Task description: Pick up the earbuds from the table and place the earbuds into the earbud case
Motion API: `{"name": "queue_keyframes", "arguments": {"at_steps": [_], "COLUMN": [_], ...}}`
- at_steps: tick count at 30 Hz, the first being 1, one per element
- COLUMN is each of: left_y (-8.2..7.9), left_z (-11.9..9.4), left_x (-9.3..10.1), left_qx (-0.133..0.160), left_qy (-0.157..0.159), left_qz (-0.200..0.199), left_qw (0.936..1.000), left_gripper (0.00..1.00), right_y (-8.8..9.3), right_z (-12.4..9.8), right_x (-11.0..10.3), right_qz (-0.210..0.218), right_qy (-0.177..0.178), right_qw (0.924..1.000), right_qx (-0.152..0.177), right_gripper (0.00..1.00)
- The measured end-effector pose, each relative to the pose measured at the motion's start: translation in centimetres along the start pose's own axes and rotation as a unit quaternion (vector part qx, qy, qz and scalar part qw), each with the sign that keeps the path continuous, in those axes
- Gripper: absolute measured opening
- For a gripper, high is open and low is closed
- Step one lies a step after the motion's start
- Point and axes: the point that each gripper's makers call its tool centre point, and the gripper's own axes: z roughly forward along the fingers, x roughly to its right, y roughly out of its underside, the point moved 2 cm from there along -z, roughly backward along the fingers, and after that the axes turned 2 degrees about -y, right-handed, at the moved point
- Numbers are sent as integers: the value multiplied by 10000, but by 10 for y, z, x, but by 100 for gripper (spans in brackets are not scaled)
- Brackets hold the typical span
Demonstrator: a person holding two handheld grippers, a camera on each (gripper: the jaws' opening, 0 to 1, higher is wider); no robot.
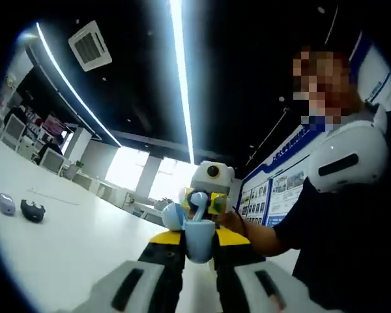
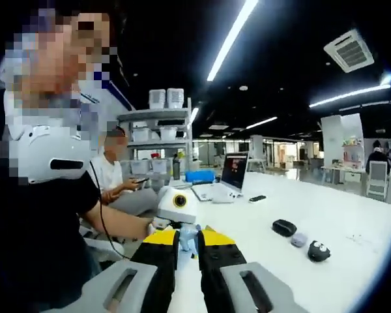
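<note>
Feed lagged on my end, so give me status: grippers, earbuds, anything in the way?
Left hand-held gripper shut on light-blue earbud case. Right hand-held gripper holds pale earbud at the case. Spare black case on white table, nothing blocking.

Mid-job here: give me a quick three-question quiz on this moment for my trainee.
1. True or false: the left gripper holds the case clear of the table.
2. Multiple choice: in the right gripper view, the laptop is A) open on the table, B) closed on the table, C) on a shelf.
3. Fill in: the earbud between the right gripper's tips, just at the case, is coloured ___.

Key: 1 true; 2 A; 3 blue.
</note>
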Motion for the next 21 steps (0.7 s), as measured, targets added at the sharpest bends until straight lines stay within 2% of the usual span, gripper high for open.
{"name": "queue_keyframes", "arguments": {"at_steps": [5,9,15,20,21], "left_y": [4,6,12,24,25], "left_z": [1,3,7,8,8], "left_x": [20,30,33,32,31], "left_qx": [-122,-230,-507,-827,-852], "left_qy": [640,968,1107,1130,1128], "left_qz": [-453,-642,-762,-782,-785], "left_qw": [9968,9930,9896,9871,9868], "left_gripper": [18,18,18,18,18], "right_y": [-3,-5,-1,10,12], "right_z": [-2,-3,-2,-3,3], "right_x": [-16,-28,-31,-33,-39], "right_qz": [-104,-127,-356,-624,-626], "right_qy": [-818,-1445,-2005,-2375,-2424], "right_qw": [9956,9854,9676,9465,9432], "right_qx": [-445,-890,-1490,-2092,-2184], "right_gripper": [11,11,11,12,12]}}
